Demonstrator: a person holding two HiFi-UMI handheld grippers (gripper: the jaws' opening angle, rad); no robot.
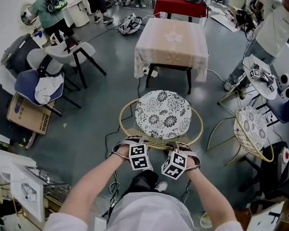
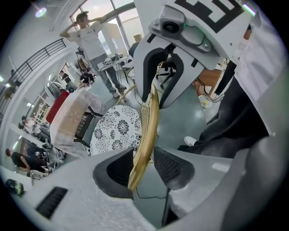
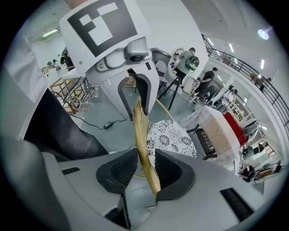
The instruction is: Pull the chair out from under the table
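Observation:
The chair has a round wicker back rim (image 1: 160, 144) and a black-and-white flowered cushion (image 1: 163, 114). It stands on the grey floor a short way in front of the table (image 1: 172, 43), which is draped in a pale cloth. My left gripper (image 1: 134, 141) and right gripper (image 1: 179, 145) sit side by side at the near part of the rim. In the left gripper view the rim (image 2: 146, 131) runs between the jaws of the left gripper (image 2: 143, 164), with a gap on one side. In the right gripper view the rim (image 3: 143, 135) passes between the right gripper (image 3: 145, 171) jaws, likewise loose. Both grippers are open.
A second wicker chair (image 1: 254, 131) stands at the right. Grey and blue chairs (image 1: 39, 84) and a cardboard box (image 1: 28, 114) are at the left. A red table (image 1: 180, 4) is behind the draped one. People stand at the far edges. Cables lie on the floor.

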